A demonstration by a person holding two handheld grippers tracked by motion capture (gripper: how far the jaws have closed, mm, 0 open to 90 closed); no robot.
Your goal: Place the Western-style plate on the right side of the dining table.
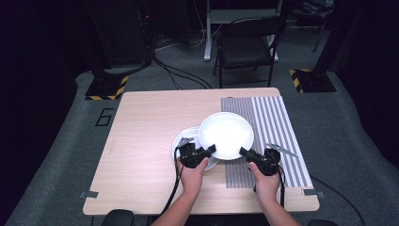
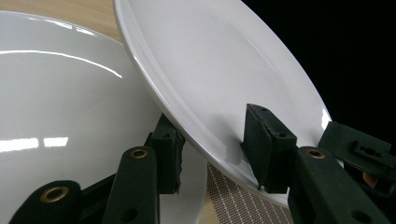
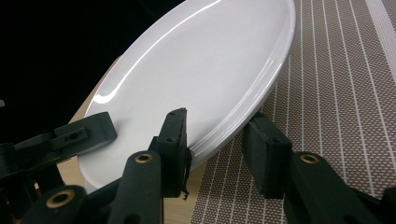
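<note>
Wooden table [image 1: 141, 141], both grippers' fingers closed on tilted upper plate's [image 1: 227, 134] opposite rims.

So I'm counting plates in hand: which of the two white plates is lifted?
The larger round white ceramic plate, tilted and pinched at its rim by both hand-held grippers; the other white plate lies flat beneath.

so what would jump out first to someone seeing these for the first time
The big white plate held up over the middle of the table, with the left gripper and the right gripper each clamped on its near rim. Just behind that comes a second white plate lying on the wooden table partly under the raised one, and the striped placemat along the table's right side.
</note>
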